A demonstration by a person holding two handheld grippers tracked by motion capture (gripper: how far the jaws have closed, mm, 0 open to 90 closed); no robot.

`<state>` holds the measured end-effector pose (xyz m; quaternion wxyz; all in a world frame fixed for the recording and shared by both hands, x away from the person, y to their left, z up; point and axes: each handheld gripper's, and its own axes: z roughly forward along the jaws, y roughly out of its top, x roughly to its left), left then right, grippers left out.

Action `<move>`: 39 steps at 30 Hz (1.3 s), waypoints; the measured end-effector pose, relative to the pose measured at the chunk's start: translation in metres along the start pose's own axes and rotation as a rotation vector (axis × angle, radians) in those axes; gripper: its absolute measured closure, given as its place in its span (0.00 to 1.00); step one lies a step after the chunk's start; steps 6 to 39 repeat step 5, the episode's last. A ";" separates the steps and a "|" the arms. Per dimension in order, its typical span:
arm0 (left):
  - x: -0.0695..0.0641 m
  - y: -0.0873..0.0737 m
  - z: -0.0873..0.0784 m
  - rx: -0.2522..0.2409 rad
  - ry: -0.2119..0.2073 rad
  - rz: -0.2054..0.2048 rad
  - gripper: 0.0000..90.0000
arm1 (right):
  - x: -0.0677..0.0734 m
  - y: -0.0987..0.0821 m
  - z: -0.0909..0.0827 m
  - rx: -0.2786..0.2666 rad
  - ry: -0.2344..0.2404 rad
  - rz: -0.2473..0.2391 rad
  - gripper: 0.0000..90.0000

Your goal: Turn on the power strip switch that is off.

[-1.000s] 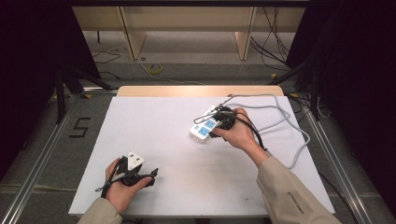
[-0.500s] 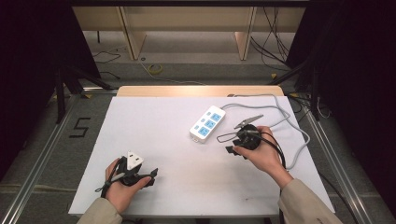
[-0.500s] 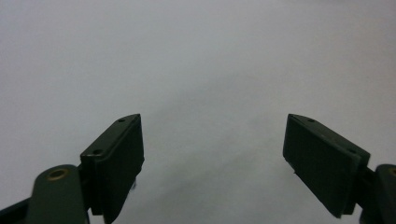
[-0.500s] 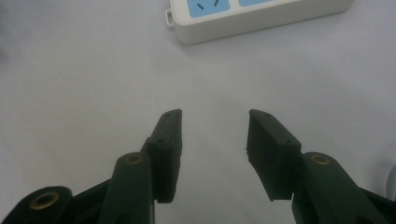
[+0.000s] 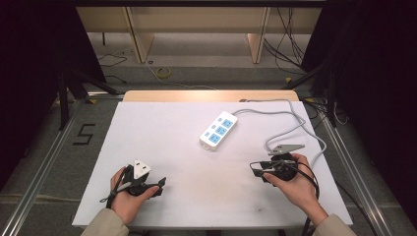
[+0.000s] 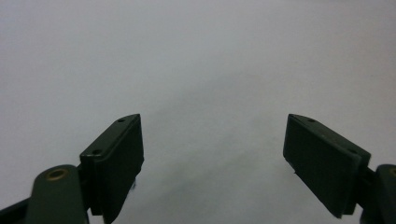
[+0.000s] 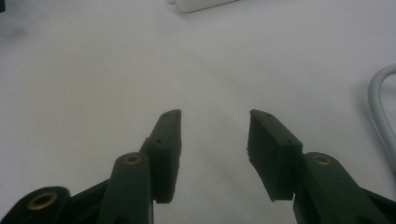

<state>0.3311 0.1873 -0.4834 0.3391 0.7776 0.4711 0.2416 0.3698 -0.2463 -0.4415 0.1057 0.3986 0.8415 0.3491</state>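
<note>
A wide white-topped table with a bare wooden strip along its far edge is lying under the high camera, a person's two forearms reaching in from the near side. A white rectangular power strip with three blue socket faces is resting flat on the tabletop right of centre, angled toward the far right, and its long grey cable is looping off the strip's far end and curling across the right side of the table. The left hand is resting near the front left corner, holding the black left gripper, whose jaws are standing wide apart over bare white surface with nothing between them. The right hand is sitting at the front right, well apart from the power strip, holding the black right gripper; its jaws are parted more narrowly, holding nothing, pointing toward the strip, with the grey cable just beside it.
</note>
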 end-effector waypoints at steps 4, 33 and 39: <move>0.002 -0.001 0.001 0.000 0.004 -0.012 0.22 | 0.000 -0.008 -0.004 -0.021 -0.002 0.011 0.60; 0.004 -0.001 0.002 0.004 0.006 -0.008 0.22 | 0.000 -0.010 -0.004 -0.024 -0.005 0.010 0.60; 0.004 -0.001 0.002 0.004 0.006 -0.008 0.22 | 0.000 -0.010 -0.004 -0.024 -0.005 0.010 0.60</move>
